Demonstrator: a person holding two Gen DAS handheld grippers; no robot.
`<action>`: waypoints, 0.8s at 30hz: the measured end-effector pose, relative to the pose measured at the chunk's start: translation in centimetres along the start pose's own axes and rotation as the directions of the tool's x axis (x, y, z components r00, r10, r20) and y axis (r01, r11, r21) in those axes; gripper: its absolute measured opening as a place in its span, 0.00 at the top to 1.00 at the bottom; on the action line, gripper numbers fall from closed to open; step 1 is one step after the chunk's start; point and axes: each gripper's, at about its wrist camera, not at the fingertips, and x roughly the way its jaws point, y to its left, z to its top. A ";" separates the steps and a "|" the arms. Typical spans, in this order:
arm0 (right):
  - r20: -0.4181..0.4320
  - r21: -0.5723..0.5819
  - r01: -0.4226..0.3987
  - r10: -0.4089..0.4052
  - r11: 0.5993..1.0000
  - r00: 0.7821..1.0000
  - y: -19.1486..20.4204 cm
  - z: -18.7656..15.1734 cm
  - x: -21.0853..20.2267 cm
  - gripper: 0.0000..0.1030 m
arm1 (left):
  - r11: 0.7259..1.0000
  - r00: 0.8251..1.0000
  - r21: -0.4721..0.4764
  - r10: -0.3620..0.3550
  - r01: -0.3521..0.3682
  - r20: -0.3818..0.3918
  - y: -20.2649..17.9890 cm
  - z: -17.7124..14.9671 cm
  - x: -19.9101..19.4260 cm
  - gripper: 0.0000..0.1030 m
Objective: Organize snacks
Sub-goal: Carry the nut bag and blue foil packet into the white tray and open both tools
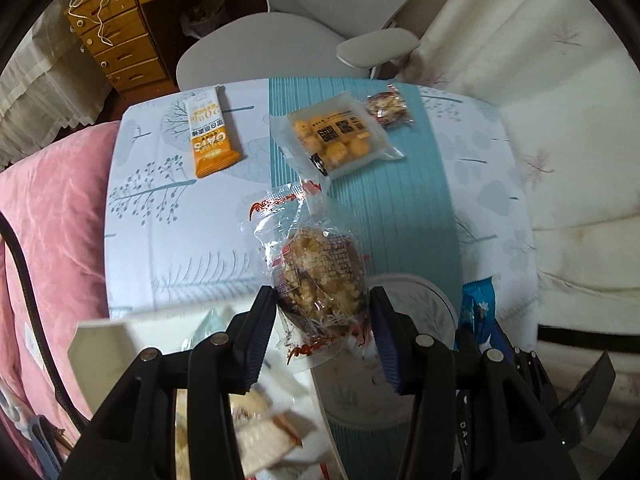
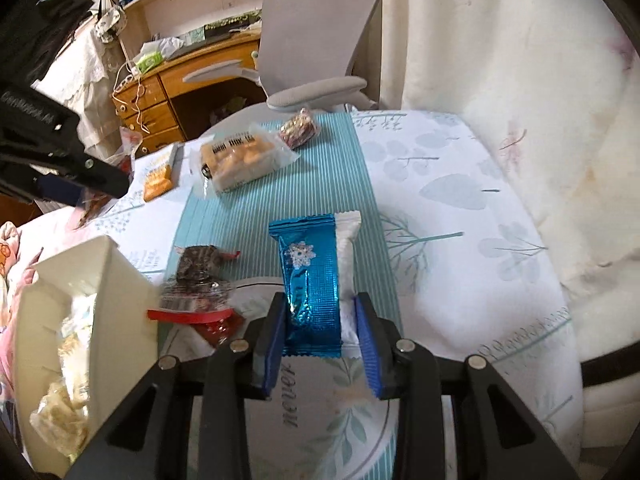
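A: The white box [image 1: 102, 344] is cut off low in the left wrist view, and the packets inside [image 1: 264, 436] blur together.

B: In the right wrist view the blue wrapper [image 2: 312, 280] hides most of the white packet [image 2: 347, 256] behind it.

A: The left gripper's far finger [image 2: 96, 176] covers what it grips there.

Our left gripper [image 1: 323, 322] is made of matte black plastic arms with ribbed dark blue pads [image 1: 260, 340] on the inner faces of the fingers. Round silver screws [image 1: 219, 338] sit on the joints behind these pads. Our right gripper [image 2: 320, 340] has the same black frame, brighter blue ribbed pads [image 2: 369, 350] and silver screws [image 2: 404, 345]. Beside the right gripper, our left gripper's black body carries small white lettering [image 2: 28, 110], too blurred to read.
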 end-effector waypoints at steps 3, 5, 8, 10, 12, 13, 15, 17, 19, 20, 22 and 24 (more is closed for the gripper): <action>0.020 0.005 -0.006 0.006 1.000 1.000 0.1 -0.1 -2.1 0.67 | 1.000 1.000 0.011 -0.010 0.010 0.020 0.1 -2.1 -2.1 0.55; 0.031 0.010 -0.006 0.006 1.000 1.000 0.3 -0.3 -3.6 0.67 | 1.000 1.000 0.016 -0.016 0.016 0.025 0.4 -3.7 -3.2 0.55; 0.042 0.022 -0.001 0.000 1.000 0.999 0.6 -0.7 -5.4 0.67 | 0.999 0.999 0.018 -0.033 0.033 0.023 1.0 -6.2 -4.7 0.55; 0.052 0.030 0.009 -0.010 0.999 0.999 1.0 -1.1 -6.8 0.67 | 0.999 0.999 0.018 -0.044 0.044 0.028 1.4 -7.7 -5.5 0.55; 0.059 0.038 0.014 -0.016 0.999 0.998 1.2 -1.4 -7.8 0.67 | 0.998 0.998 0.023 -0.058 0.057 0.038 2.0 -9.6 -6.5 0.55; 0.064 0.042 0.018 -0.020 0.999 0.998 1.5 -1.6 -8.4 0.67 | 0.998 0.997 0.024 -0.062 0.061 0.044 2.5 -10.6 -7.1 0.55; 0.078 0.046 0.024 -0.027 0.999 0.997 2.1 -2.2 -9.8 0.67 | 0.998 0.996 0.019 -0.067 0.066 0.051 3.4 -12.3 -7.8 0.55; 0.092 0.051 0.030 -0.035 0.998 0.995 2.9 -2.8 -11.0 0.67 | 0.998 0.996 0.002 -0.068 0.068 0.055 4.6 -14.2 -8.5 0.55; 0.104 0.055 0.030 -0.035 0.998 0.994 3.7 -3.5 -12.0 0.67 | 0.998 0.996 -0.004 -0.068 0.069 0.055 5.6 -15.7 -8.9 0.55; 0.110 0.060 0.027 -0.034 0.998 0.993 4.3 -4.1 -12.7 0.67 | 0.998 0.996 0.000 -0.065 0.065 0.061 6.2 -16.7 -9.2 0.55; 0.117 0.065 0.020 -0.027 0.998 0.993 5.1 -5.0 -13.7 0.67 | 0.998 0.996 0.007 -0.061 0.061 0.070 7.2 -18.4 -9.8 0.55; 0.126 0.064 0.013 -0.021 0.998 0.992 6.4 -6.3 -15.0 0.67 | 0.998 0.995 0.013 -0.064 0.063 0.074 7.9 -19.8 -10.1 0.55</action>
